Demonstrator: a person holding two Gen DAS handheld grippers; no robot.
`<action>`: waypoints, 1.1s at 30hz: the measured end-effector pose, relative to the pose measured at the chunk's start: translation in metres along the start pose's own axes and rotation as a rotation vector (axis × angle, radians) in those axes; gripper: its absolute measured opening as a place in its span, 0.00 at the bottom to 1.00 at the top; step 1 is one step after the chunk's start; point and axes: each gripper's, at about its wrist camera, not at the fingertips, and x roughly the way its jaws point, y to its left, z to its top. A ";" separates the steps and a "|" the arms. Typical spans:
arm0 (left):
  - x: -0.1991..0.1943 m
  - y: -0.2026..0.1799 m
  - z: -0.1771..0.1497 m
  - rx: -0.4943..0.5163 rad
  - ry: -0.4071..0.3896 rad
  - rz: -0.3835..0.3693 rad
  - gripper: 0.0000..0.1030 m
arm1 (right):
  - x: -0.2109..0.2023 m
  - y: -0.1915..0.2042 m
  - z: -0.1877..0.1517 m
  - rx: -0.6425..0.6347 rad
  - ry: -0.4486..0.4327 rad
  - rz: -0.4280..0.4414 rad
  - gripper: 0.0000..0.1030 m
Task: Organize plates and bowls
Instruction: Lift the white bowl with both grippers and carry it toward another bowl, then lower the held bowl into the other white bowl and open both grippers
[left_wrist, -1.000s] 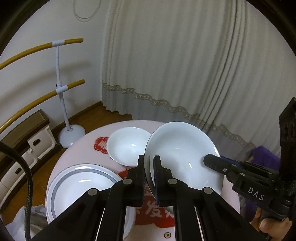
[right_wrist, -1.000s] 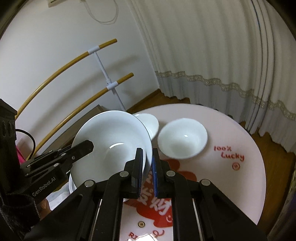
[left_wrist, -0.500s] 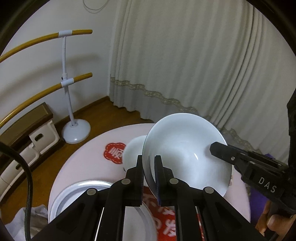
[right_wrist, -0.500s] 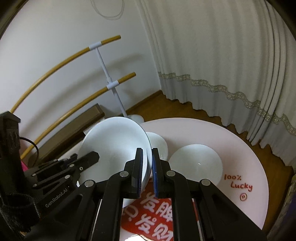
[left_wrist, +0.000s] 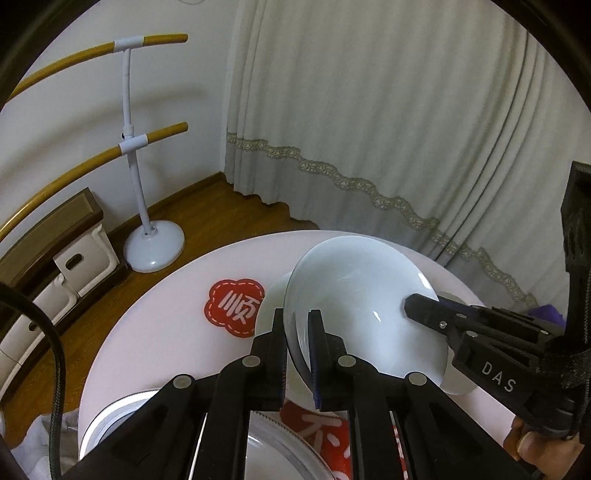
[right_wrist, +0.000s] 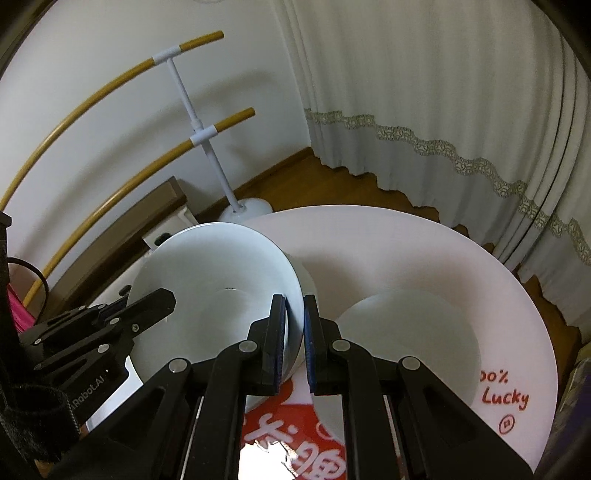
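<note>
A large white bowl (left_wrist: 362, 306) is held in the air above the round table (left_wrist: 159, 332) by both grippers. My left gripper (left_wrist: 297, 317) is shut on its near left rim. My right gripper (right_wrist: 294, 302) is shut on the opposite rim; the bowl shows in the right wrist view (right_wrist: 218, 280) too. A small white bowl (left_wrist: 271, 306) peeks out under the held one on the left. Another white bowl (right_wrist: 406, 332) sits on the table to the right. A grey-rimmed plate (left_wrist: 122, 417) lies at the near left edge.
The table carries red printed characters (left_wrist: 232, 310) and "Lucky" lettering (right_wrist: 506, 397). A white stand with yellow bars (left_wrist: 136, 155) is on the floor beyond the table. Curtains (left_wrist: 369, 110) hang behind. Storage boxes (left_wrist: 70, 266) stand at the left.
Both grippers have carried the large bowl forward across the table, over the small bowl. The grey-rimmed plate has slid toward the bottom of the left view.
</note>
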 end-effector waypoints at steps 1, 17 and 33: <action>0.004 0.000 0.001 -0.002 0.006 -0.001 0.06 | 0.002 -0.001 0.001 -0.003 0.003 -0.002 0.09; 0.057 0.004 0.011 -0.006 0.049 0.006 0.08 | 0.020 -0.003 0.004 -0.042 0.024 -0.028 0.09; 0.057 0.009 0.004 -0.002 0.048 -0.003 0.08 | 0.022 0.008 0.000 -0.078 0.023 -0.085 0.11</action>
